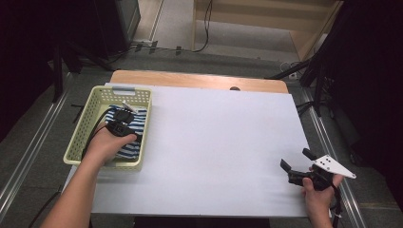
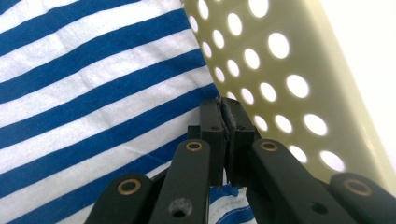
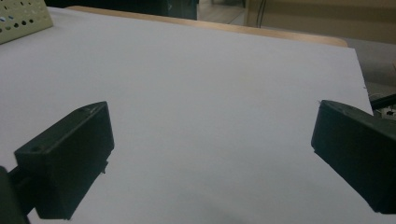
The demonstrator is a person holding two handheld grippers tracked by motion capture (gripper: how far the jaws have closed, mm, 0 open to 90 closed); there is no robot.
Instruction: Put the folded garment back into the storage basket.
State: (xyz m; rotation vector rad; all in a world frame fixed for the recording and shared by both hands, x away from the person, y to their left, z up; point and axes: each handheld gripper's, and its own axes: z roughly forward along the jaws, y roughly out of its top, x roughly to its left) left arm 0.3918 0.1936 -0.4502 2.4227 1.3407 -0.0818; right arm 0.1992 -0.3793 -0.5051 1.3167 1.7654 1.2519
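The left gripper [image 2: 228,122] has its fingers pinched together on a fold of the soft blue-and-white striped cloth [image 2: 93,88], which lies inside the pale green perforated plastic basket [image 2: 299,70], tight against its round-holed wall. The right gripper [image 3: 212,154] has its fingers spread wide, grasping nothing, over the smooth white desk [image 3: 210,84], which offers broad open room between the basket and this gripper.
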